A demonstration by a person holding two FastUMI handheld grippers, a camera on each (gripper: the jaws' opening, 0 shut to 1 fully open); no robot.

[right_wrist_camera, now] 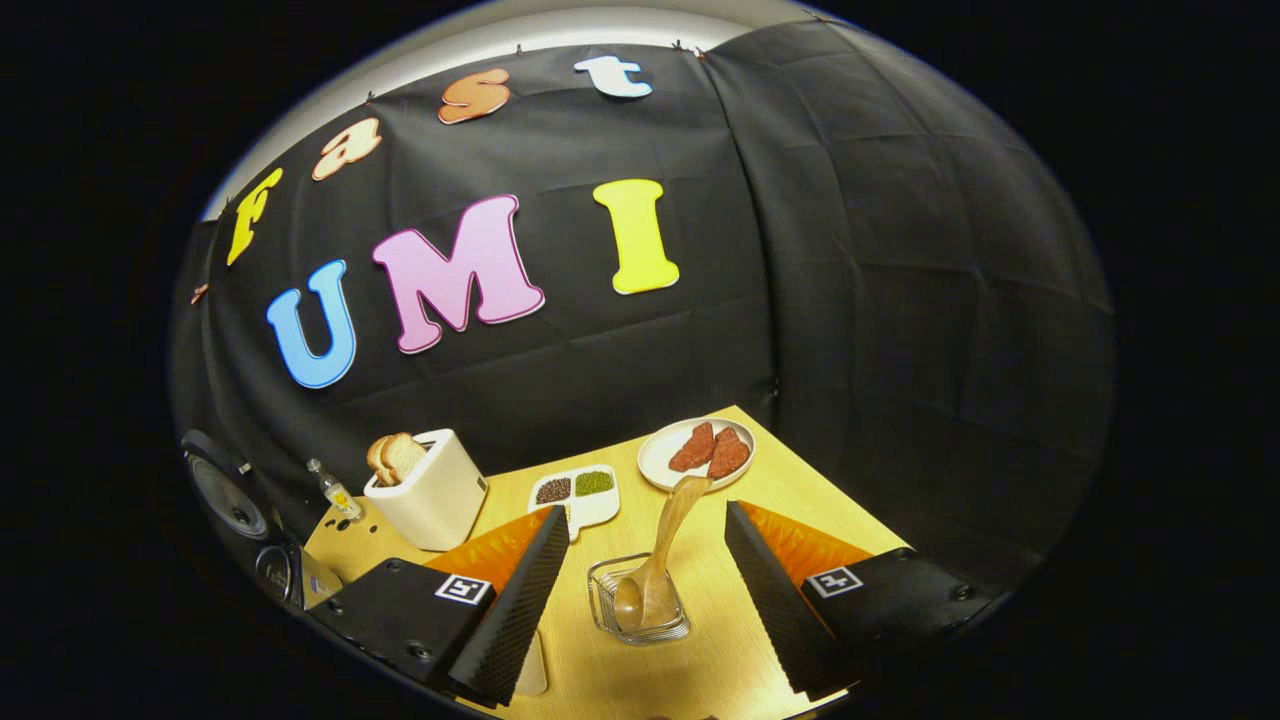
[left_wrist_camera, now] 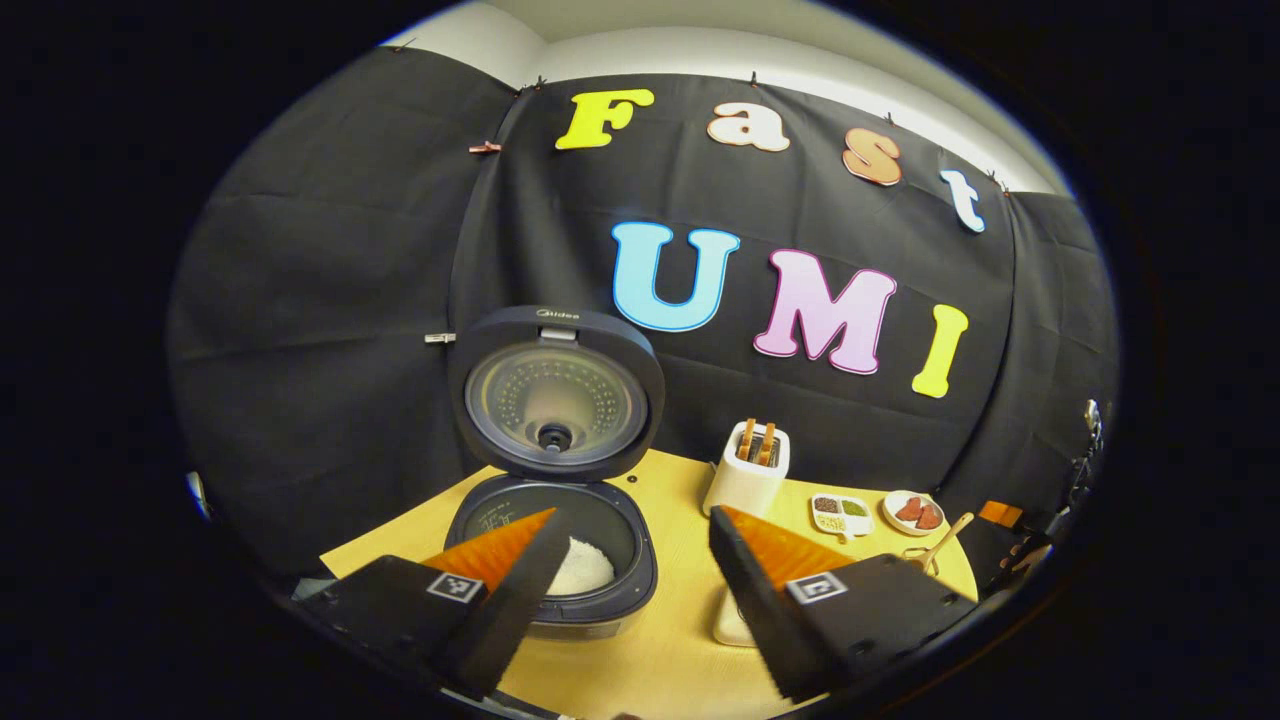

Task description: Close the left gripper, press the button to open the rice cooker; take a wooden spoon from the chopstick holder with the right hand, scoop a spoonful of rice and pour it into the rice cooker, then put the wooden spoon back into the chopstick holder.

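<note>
Place: I see a staged kitchen booth | black cloth wall (right_wrist_camera: 900, 250) | wooden desk (left_wrist_camera: 680, 640) | open rice cooker (left_wrist_camera: 555, 480), toaster (right_wrist_camera: 430, 495), food plates (right_wrist_camera: 665, 460)

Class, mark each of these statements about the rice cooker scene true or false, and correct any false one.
1. The rice cooker lid stands open. True.
2. The wooden spoon is held in the right claw. False: it rests in the chopstick holder, between open fingers that do not touch it.
3. The left claw is shut. False: its fingers are spread apart.
4. White rice lies inside the pot. True.
5. The toaster holds bread. True.
</note>
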